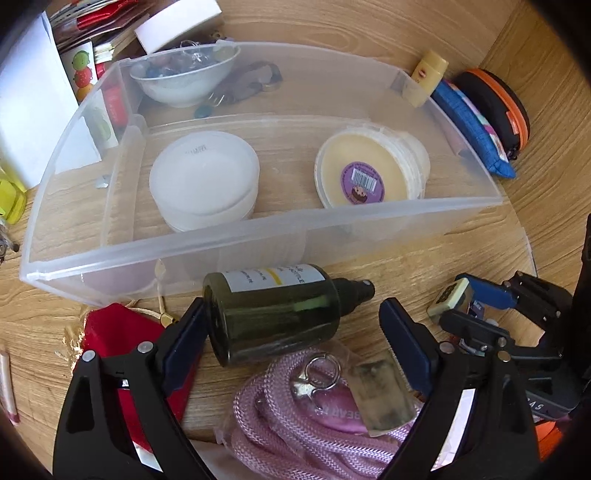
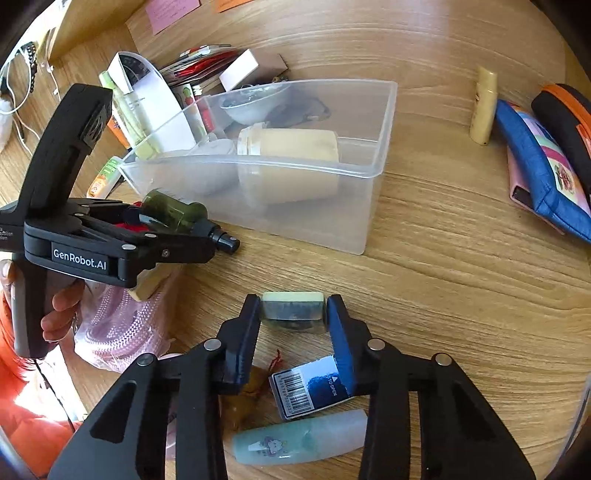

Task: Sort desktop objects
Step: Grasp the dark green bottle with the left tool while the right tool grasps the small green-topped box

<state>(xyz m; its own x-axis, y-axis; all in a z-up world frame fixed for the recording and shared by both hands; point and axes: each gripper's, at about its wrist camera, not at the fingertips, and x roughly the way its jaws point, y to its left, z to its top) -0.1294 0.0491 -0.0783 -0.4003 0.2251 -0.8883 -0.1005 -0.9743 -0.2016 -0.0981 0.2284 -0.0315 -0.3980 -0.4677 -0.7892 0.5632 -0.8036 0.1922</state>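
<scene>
Wood-grain bench (image 2: 443, 258) cluttered; clear plastic bin (image 1: 258, 236) holds two round tubs. Left gripper (image 1: 291, 325) fingers apart around dark green spray bottle (image 1: 273, 314) lying beside bin. Right gripper (image 2: 293, 314) fingers clamped on small cream-topped block (image 2: 291, 310).

A light wooden desktop (image 2: 443, 295) with wavy grain fills both views, brightly lit; a raised wooden ledge (image 2: 85, 33) runs along the far left.

i see the bin (image 1: 258, 236) mid-desk, two tubs (image 1: 205, 181) side by side inside. bowl (image 1: 184, 79) behind it, pouches (image 1: 476, 125) off right. spray bottle (image 1: 273, 314) lies before the bin, rope (image 1: 295, 424) nearer me.
</scene>
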